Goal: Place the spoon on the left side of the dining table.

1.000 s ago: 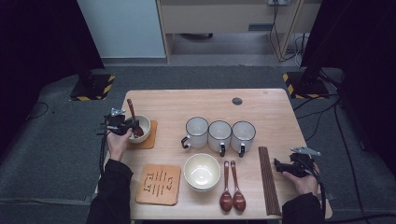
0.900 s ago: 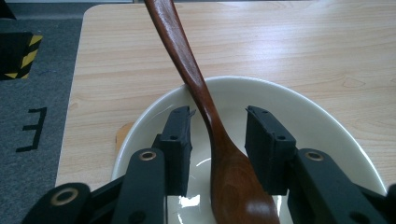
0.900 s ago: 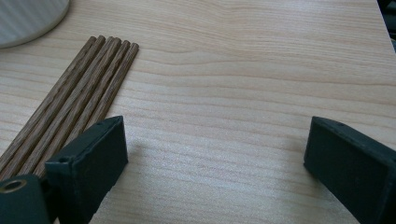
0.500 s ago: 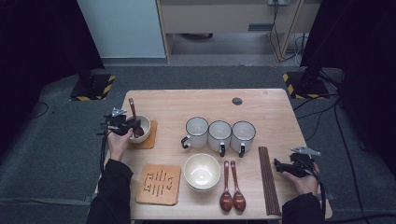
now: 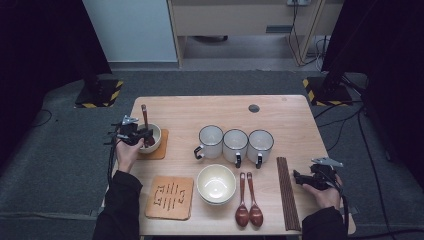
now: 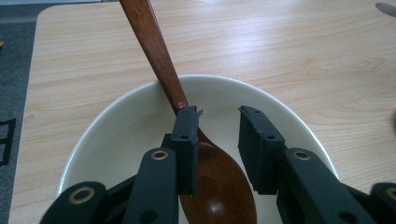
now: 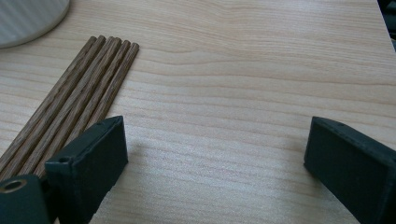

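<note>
My left gripper hovers in the small cream ceramic bowl, its fingers released with a gap between them; one finger touches the neck of the dark brown wooden spoon, whose bowl rests inside while its handle leans out over the far rim. That cream bowl sits on a thin orange-brown square coaster near the left edge of the pale wooden surface. My right gripper rests low over bare wood, fingers spread wide and grasping nothing, just beside the row of dark wooden chopsticks. I judge the risk is on the left: if I pull away crookedly, the touching finger could drag the spoon's neck, tip the handle off the rim, or shove the light bowl across its coaster.
</note>
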Demonstrator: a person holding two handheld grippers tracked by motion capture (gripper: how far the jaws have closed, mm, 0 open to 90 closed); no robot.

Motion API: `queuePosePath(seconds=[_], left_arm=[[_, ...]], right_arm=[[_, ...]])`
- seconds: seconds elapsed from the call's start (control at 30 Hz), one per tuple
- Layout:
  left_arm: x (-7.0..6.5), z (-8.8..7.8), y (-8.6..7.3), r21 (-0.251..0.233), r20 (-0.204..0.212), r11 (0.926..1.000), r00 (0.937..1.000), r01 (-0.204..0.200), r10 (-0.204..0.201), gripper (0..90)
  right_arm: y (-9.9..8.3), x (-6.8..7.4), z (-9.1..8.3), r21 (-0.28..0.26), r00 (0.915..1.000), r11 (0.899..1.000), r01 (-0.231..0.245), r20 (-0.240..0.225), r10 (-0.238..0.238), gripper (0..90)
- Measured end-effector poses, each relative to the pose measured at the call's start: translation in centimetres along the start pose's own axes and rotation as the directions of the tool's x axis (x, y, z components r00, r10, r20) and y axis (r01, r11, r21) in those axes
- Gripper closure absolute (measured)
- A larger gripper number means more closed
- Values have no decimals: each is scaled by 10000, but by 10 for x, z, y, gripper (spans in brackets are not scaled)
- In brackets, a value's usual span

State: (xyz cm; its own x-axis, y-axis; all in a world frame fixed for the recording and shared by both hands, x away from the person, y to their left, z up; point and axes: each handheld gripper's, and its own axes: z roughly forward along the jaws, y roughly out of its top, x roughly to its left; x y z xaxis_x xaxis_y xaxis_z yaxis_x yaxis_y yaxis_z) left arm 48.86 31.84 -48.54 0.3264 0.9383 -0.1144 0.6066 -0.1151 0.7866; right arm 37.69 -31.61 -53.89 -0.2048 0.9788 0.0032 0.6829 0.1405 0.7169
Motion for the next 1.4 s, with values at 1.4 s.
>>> queuePosePath(seconds=[1.4], left_arm=[[-24,-25,12,-749,-463,9968,9986,-291,257,592]], right_arm=[[0,0,0,2,10000,10000,-8,-6,8,60]])
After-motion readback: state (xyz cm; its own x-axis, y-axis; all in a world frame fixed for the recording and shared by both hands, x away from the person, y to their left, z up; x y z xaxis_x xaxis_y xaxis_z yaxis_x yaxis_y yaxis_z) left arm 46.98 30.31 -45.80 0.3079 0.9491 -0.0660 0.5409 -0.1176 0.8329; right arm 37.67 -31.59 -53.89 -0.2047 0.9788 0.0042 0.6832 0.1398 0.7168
